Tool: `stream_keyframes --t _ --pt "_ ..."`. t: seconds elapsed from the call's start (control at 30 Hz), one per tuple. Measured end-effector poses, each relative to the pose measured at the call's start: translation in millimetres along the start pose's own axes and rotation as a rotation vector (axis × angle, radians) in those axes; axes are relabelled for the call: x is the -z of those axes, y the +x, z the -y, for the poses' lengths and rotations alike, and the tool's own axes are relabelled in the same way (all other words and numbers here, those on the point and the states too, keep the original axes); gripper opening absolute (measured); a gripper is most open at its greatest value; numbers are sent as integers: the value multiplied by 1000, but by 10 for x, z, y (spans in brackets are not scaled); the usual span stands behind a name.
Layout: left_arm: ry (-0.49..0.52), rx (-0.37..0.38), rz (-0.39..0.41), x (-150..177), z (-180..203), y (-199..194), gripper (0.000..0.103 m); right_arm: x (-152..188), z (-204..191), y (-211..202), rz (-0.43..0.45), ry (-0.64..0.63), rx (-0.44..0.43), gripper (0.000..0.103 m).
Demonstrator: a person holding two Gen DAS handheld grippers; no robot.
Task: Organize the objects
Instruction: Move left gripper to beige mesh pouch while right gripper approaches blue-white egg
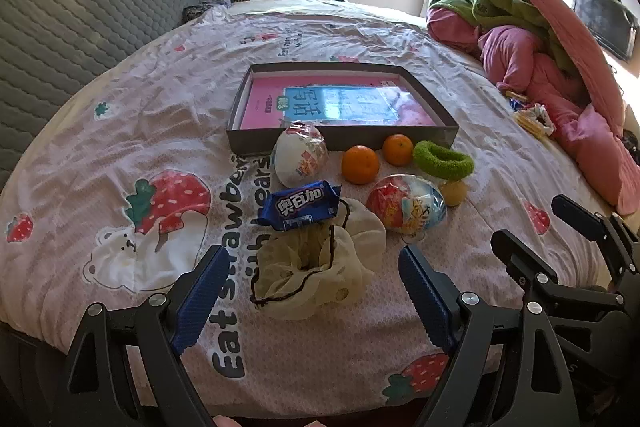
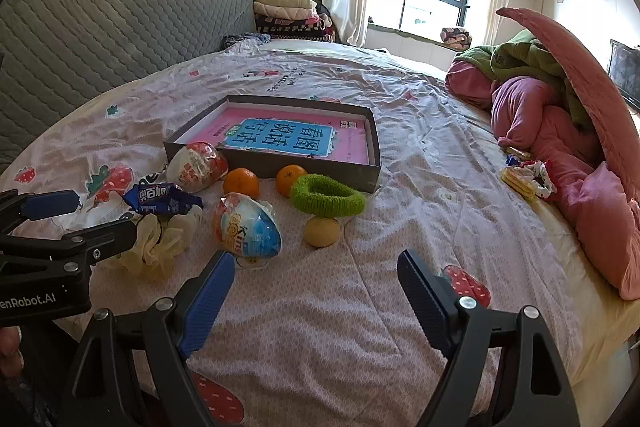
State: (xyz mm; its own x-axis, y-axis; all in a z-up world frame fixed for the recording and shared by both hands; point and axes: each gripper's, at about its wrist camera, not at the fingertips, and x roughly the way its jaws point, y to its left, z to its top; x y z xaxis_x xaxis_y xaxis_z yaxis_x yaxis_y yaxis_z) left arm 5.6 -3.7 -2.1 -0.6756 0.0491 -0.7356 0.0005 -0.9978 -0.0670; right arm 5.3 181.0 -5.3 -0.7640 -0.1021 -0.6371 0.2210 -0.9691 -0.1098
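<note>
Hovering over the bed, the left gripper (image 1: 310,291) and right gripper (image 2: 316,291) both gape wide, holding nothing. The snacks, oranges (image 1: 360,165) and scrunchies lie clustered just before the shallow box (image 1: 452,135), apparently staged for loading; the cream scrunchie (image 1: 316,275) sits nearest the left jaws.

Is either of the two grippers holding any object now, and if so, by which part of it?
Nothing is held. The left gripper stands open above the cream fabric scrunchie without touching it; the right gripper is open over the bedspread.
</note>
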Motion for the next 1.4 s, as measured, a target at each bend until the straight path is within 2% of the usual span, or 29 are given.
stream_keyframes --t 0.57,0.77,1.4 --pt "-5 8 -26 52 -43 36 87 31 -37 20 -13 -16 -25 83" --pt "-10 38 -55 83 -95 75 87 40 -68 39 -16 -24 -42 83" --pt "-6 19 -93 195 -263 238 87 85 -160 129 -27 -53 -80 83"
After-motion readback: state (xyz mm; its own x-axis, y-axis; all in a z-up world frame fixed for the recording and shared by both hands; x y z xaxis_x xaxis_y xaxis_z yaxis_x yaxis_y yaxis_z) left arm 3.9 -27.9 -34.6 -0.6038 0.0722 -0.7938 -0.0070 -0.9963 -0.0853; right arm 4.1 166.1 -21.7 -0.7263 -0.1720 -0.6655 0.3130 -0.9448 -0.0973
